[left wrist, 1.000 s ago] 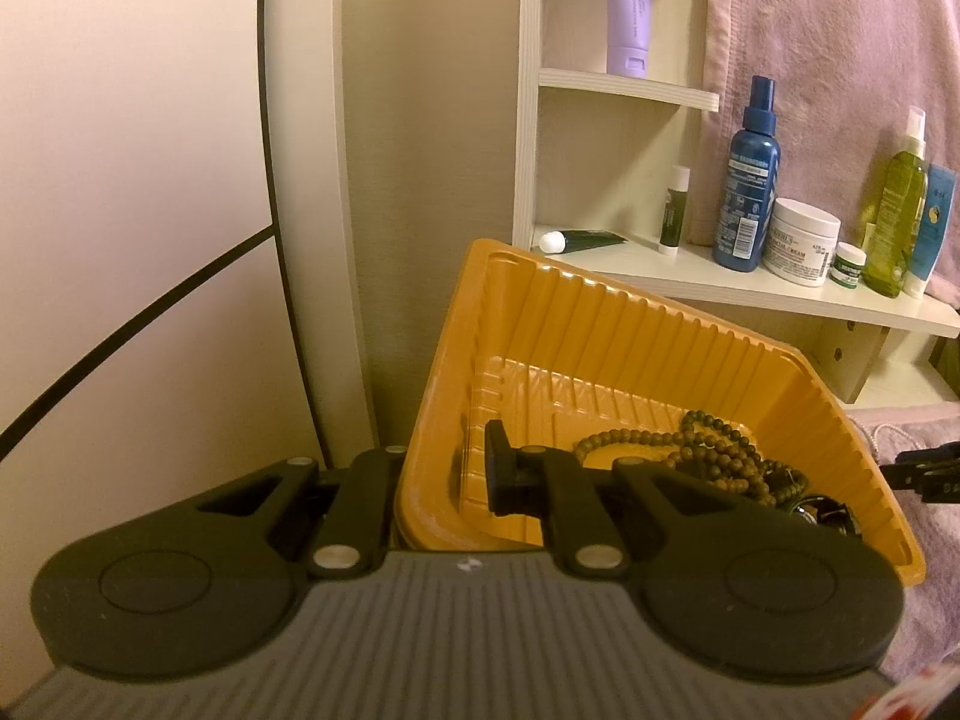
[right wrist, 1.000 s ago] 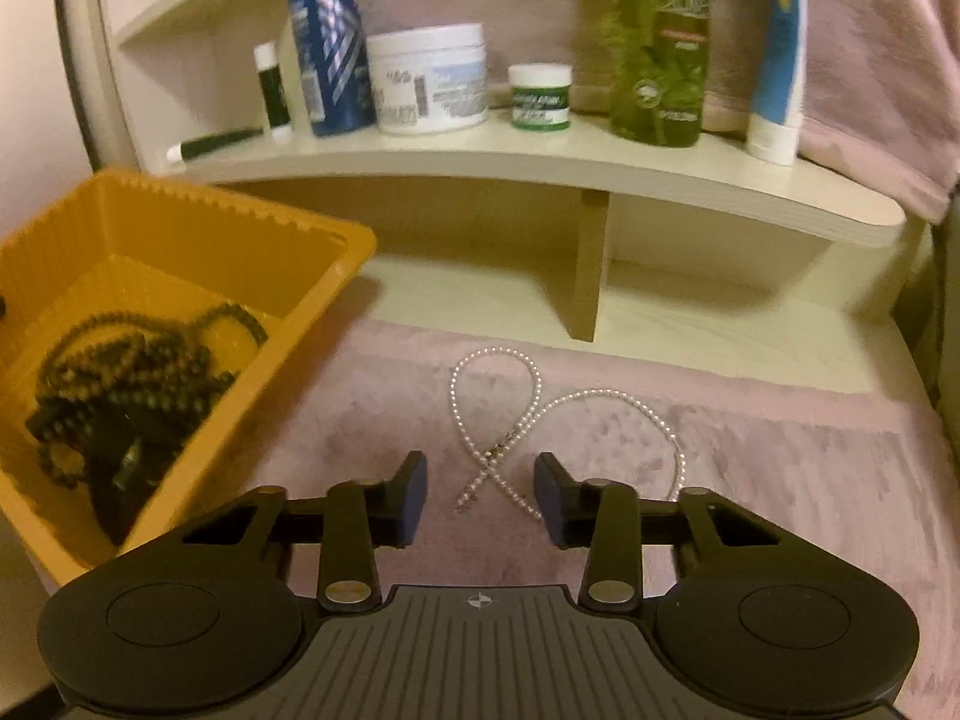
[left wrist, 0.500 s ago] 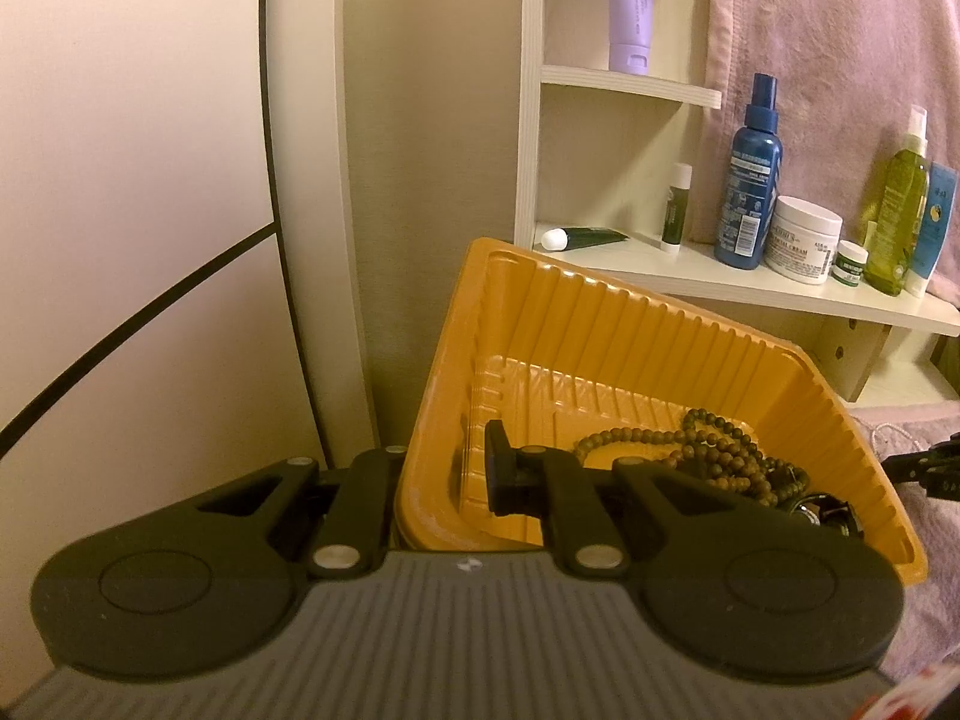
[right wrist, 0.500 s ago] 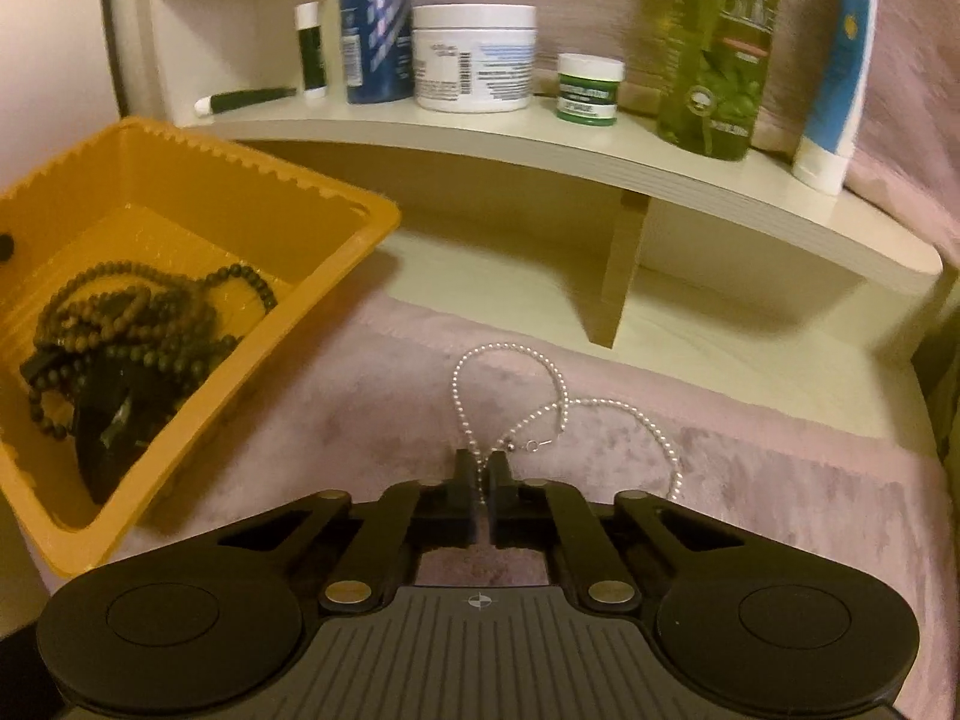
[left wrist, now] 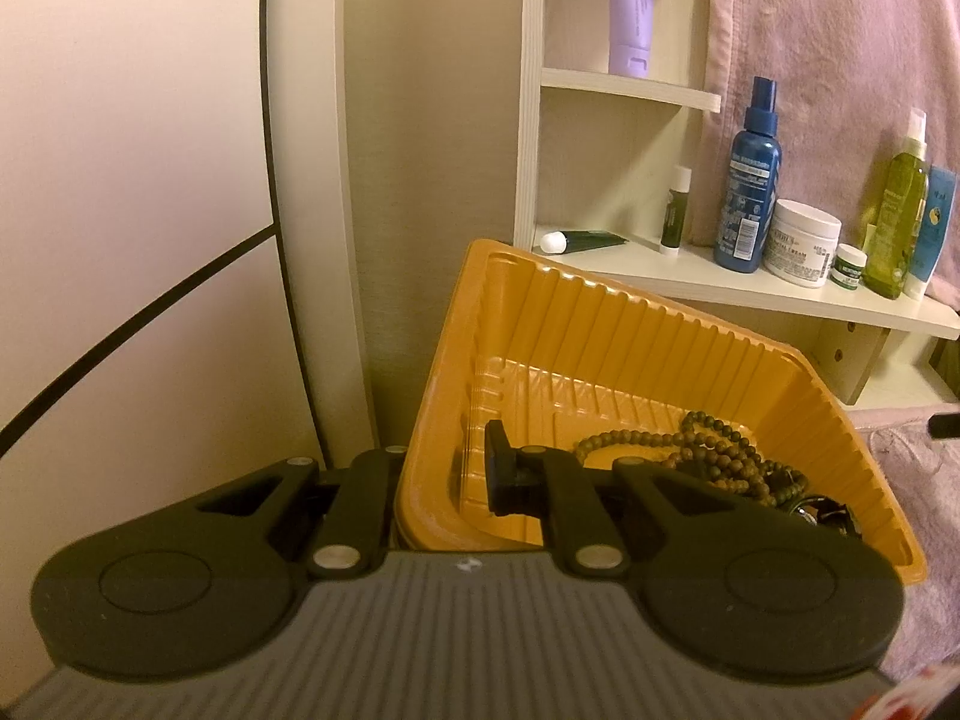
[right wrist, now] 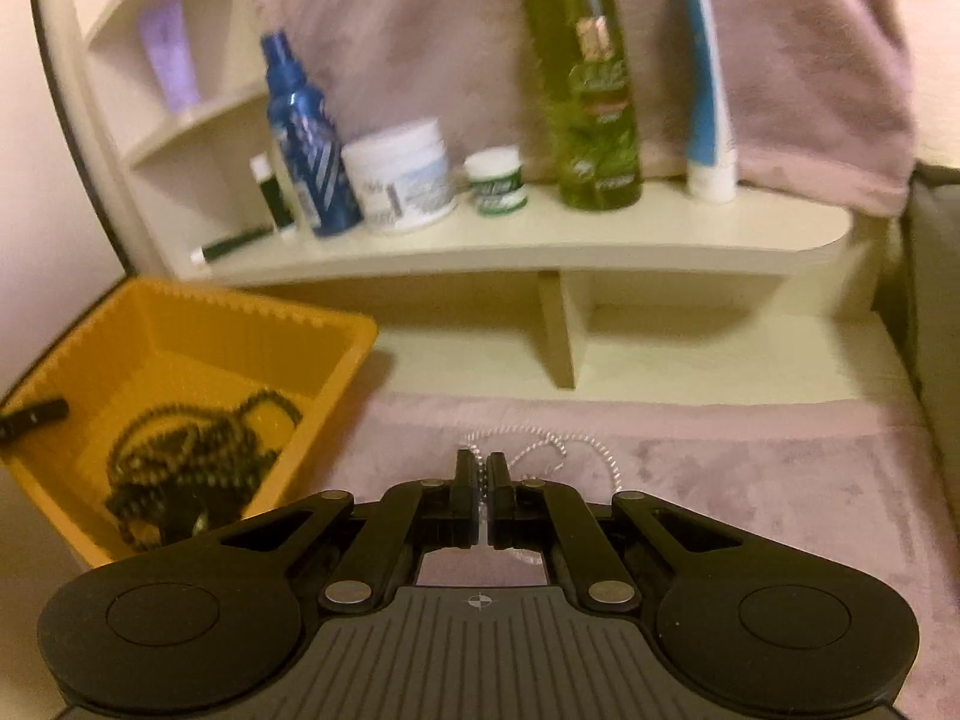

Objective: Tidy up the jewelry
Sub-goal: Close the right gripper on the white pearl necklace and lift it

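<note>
An orange ribbed tray (left wrist: pixel 630 330) stands tilted at the left, with dark wooden bead strands (left wrist: pixel 714 459) piled in its low corner. My left gripper (left wrist: pixel 444 465) is shut on the tray's near wall, one finger inside and one outside. In the right wrist view the tray (right wrist: pixel 342 330) and the beads (right wrist: pixel 192 456) lie to the left. My right gripper (right wrist: pixel 483 474) is shut on a white pearl necklace (right wrist: pixel 540 444), lifted a little off the pink cloth (right wrist: pixel 750 480). The rest of the strand trails on the cloth just beyond the fingers.
A cream shelf (right wrist: pixel 540 246) runs behind the cloth with a blue spray bottle (right wrist: pixel 306 138), a white jar (right wrist: pixel 402 174), a small green jar (right wrist: pixel 497 180), a green bottle (right wrist: pixel 591 72) and a blue tube (right wrist: pixel 708 96). A pink towel (left wrist: pixel 840 60) hangs behind.
My right gripper has shut on the pearl necklace and risen, pulling the strand up from the cloth. The left gripper and the tray have not moved.
</note>
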### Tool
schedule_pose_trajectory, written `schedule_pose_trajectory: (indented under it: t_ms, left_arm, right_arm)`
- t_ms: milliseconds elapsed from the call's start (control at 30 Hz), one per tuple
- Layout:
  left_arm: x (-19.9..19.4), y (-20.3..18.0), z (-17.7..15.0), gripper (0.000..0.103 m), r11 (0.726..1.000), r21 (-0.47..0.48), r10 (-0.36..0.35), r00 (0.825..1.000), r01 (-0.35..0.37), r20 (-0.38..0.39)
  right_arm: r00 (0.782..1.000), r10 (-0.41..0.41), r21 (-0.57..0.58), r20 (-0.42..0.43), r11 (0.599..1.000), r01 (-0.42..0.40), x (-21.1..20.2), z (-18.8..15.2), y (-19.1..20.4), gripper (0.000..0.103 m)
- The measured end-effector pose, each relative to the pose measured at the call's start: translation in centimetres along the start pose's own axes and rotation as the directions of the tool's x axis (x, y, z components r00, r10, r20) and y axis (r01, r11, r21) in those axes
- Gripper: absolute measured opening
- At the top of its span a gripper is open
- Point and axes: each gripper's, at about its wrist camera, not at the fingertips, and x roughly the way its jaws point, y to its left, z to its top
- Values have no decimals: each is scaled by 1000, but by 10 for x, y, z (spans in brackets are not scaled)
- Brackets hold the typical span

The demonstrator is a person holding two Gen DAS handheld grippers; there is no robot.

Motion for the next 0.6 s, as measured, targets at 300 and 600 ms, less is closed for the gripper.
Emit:
schedule_pose_trajectory:
  t_ms: [300,600]
  left_arm:
    - [-3,0,0,11,1000,0,-3,1000,3,6]
    - [-7,0,-1,11,1000,0,-9,1000,9,16]
  right_arm:
    - [993,12,-9,119,1000,-11,-53,29,12,2]
    - [975,60,-53,213,997,-50,-93,52,39,2]
